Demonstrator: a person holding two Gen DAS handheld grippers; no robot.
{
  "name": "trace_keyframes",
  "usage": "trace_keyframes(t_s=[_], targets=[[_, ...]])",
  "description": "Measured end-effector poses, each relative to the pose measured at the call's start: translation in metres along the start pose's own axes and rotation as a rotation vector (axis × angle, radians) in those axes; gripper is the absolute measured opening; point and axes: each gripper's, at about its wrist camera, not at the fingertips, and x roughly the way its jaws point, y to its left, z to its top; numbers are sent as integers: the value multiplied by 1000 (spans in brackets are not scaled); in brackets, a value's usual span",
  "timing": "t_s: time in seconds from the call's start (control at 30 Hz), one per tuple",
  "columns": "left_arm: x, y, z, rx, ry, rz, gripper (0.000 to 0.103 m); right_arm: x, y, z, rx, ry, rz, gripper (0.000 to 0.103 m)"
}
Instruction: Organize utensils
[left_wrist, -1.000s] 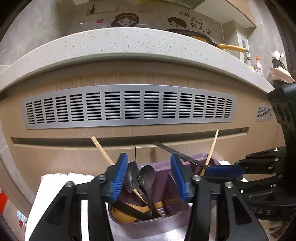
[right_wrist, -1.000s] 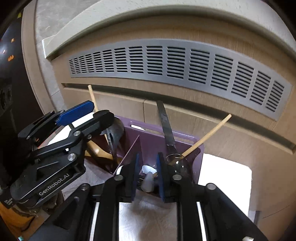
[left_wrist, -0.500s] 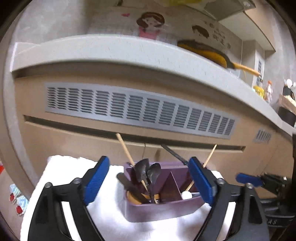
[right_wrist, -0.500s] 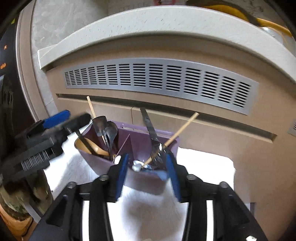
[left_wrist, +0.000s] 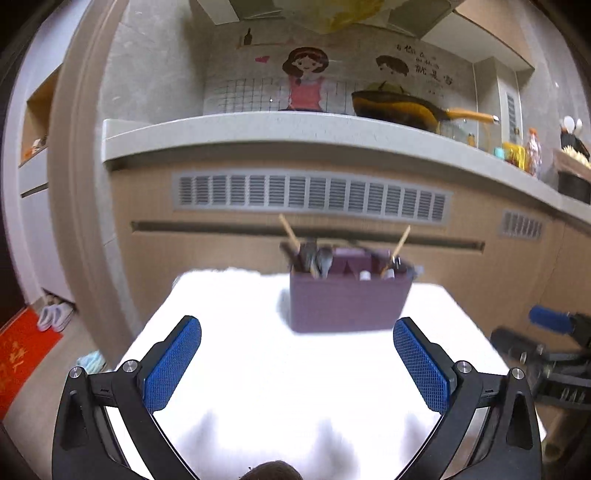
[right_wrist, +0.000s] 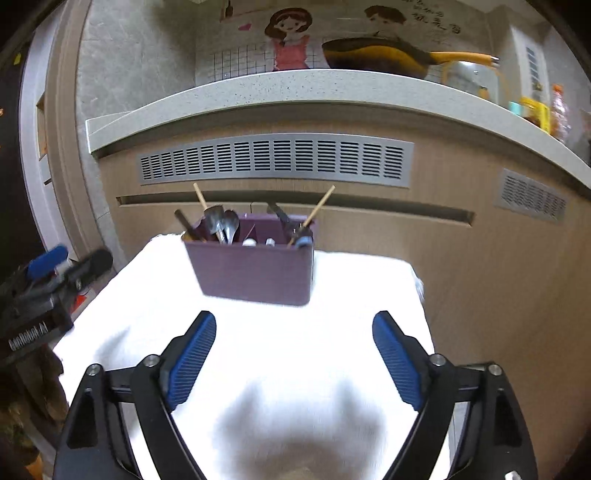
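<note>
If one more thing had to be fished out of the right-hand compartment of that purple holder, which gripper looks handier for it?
Probably the right gripper. In its view the purple holder sits close ahead, nearly centred. The left gripper sees it farther off and right of centre. Both grippers are empty, jaws opening.

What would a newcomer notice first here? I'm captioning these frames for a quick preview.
The purple utensil caddy stands on the white cloth before the counter, with spoons and a wooden stick poking out. Up close, the blue-padded right tongs are opening, nothing between them.
</note>
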Motion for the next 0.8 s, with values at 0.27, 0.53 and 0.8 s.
trace_keyframes(t_s=[0.27,0.53,0.8], targets=[[-49,-19,-38,32,14,38,103,-41,2,-49,68,-23,-19,91],[-61,-33,-40,68,13,57,103,-66,5,-57,39,-91,-71,91],[-65,-36,-39,66,11,49,103,-69,5,-58,34,-94,-66,95]])
